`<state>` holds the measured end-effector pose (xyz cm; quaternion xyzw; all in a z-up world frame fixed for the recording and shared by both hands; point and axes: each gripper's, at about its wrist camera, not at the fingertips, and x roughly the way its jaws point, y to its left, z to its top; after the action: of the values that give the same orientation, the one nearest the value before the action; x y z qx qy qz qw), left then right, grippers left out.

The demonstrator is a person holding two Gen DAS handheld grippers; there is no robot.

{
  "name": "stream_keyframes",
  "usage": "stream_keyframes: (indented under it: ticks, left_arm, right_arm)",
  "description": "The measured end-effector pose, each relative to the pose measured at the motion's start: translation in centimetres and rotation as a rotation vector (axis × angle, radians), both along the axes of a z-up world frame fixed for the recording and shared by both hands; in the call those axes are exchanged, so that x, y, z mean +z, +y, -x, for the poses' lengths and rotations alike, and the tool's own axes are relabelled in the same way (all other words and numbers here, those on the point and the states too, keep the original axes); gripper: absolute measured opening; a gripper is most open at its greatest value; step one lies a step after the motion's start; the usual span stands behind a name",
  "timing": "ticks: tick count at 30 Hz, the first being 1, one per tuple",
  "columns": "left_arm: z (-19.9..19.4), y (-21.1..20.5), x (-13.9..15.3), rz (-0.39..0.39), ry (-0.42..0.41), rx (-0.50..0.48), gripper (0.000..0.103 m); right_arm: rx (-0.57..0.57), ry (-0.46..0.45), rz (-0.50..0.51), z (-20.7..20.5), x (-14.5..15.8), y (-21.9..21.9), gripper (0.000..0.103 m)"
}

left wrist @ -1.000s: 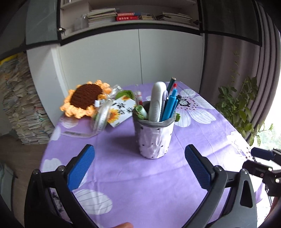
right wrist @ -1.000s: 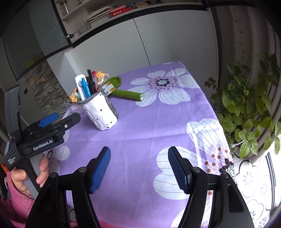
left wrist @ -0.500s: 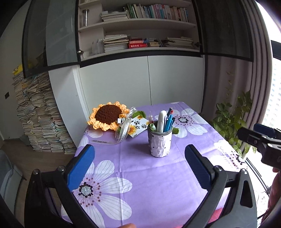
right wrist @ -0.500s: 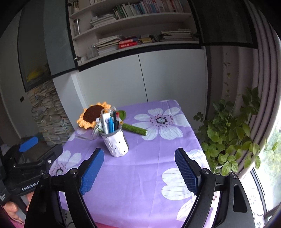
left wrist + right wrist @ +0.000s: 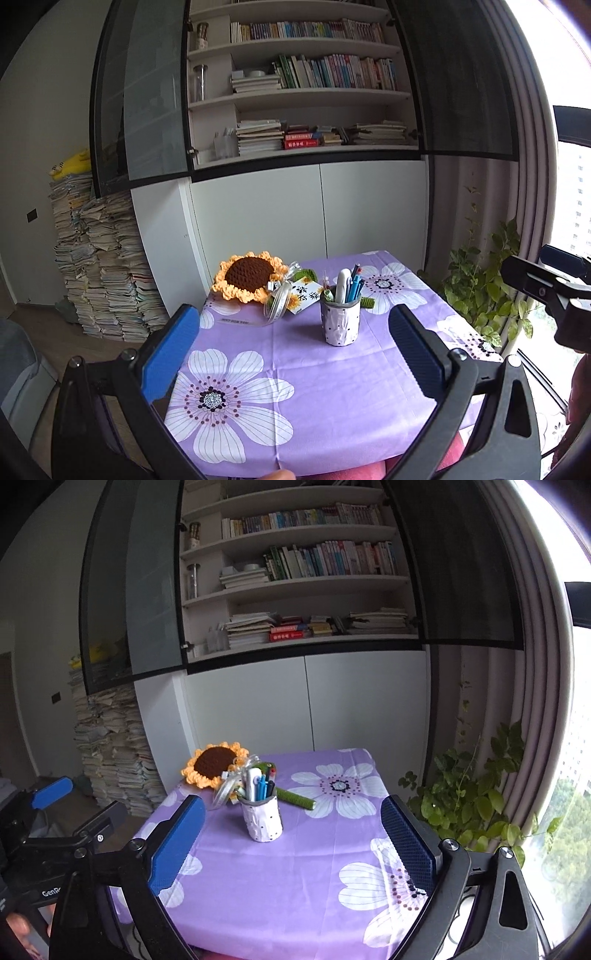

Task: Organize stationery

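The left gripper is standing wide open with nothing between its pads. The pen cup, full of pens, is sitting upright on the purple tablecloth, near a crocheted sunflower. The right gripper is opening, jaws wide and empty.

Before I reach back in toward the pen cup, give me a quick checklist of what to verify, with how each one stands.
1. Pen cup upright on the tablecloth: ok.
2. Pens all inside the cup: ok.
3. Left claw wide open, nothing between its pads: ok.
4. Right claw opening, nothing between its pads: ok.
5. Loose stationery left on the cloth: cannot tell; a green roll lies behind the cup.
6. Crochet sunflower standing apart from the cup: ok.
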<state>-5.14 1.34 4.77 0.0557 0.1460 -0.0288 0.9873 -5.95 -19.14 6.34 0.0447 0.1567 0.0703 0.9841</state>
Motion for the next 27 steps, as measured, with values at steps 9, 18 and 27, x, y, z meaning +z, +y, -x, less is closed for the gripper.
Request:
stream_keyframes:
  ticks: [9, 18, 27]
  left_arm:
    - [2.5, 0.5, 2.2, 0.040, -0.092, 0.007, 0.102]
    - [3.4, 1.0, 3.6, 0.060, -0.143, 0.021, 0.102]
    - [2.9, 0.6, 3.0, 0.045, -0.114, 0.010, 0.102]
  right_arm:
    - [0.033, -0.060, 0.046, 3.2, 2.6, 1.2, 0.097]
    - [0.015, -0.144, 0.002, 4.5, 5.7, 1.0, 0.103]
    - [0.057, -0.102, 0.035, 4.1, 4.6, 1.6, 0.103]
